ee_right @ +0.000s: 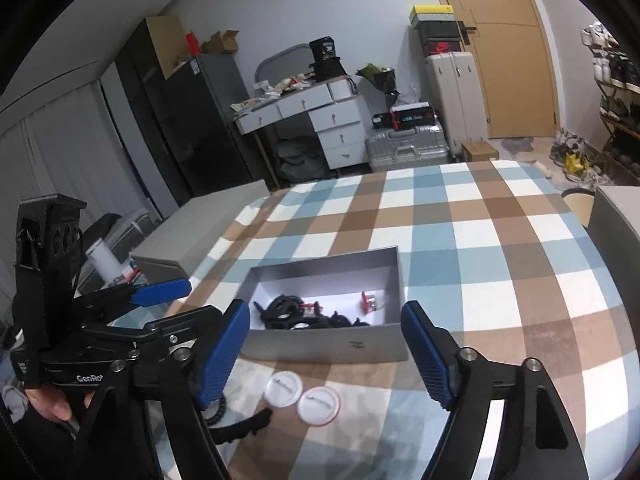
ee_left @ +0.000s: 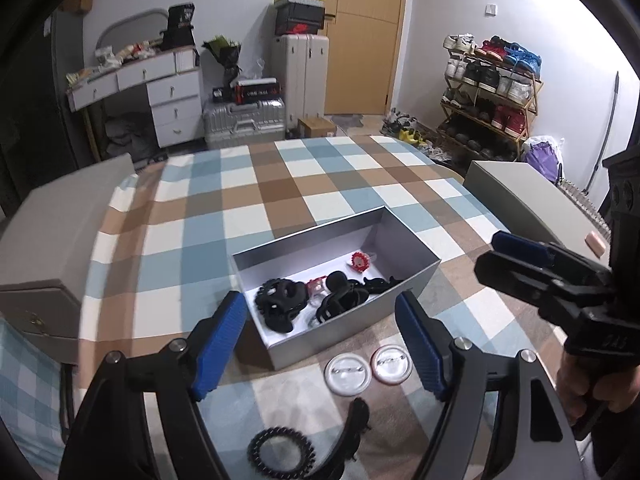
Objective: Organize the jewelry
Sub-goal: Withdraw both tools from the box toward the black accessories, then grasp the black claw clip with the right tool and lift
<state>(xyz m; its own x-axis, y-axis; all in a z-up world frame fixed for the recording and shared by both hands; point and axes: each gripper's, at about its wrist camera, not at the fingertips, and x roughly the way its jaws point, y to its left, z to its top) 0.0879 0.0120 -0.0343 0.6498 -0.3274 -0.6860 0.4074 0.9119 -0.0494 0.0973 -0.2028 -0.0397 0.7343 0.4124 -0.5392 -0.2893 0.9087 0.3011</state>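
A grey open box (ee_left: 404, 292) (ee_right: 320, 346) sits on the checked tablecloth and holds several black hair claws (ee_left: 344, 298), a black coil tie (ee_left: 280, 300) and a red piece (ee_left: 359, 261). In front of it lie two round white badges (ee_left: 346, 373) (ee_right: 283, 389), a black coil hair tie (ee_left: 281, 451) and a black headband (ee_left: 352, 428). My left gripper (ee_left: 322, 344) is open and empty above these loose items. My right gripper (ee_right: 324, 354) is open and empty, hovering over the box's near wall. Each gripper shows in the other's view (ee_left: 516, 252) (ee_right: 168, 304).
A grey box lid (ee_left: 60, 236) lies at the table's left edge and another grey box (ee_left: 520, 192) at the right. Behind the table stand suitcases (ee_left: 244, 120), a white desk (ee_left: 160, 92) and a shoe rack (ee_left: 492, 96).
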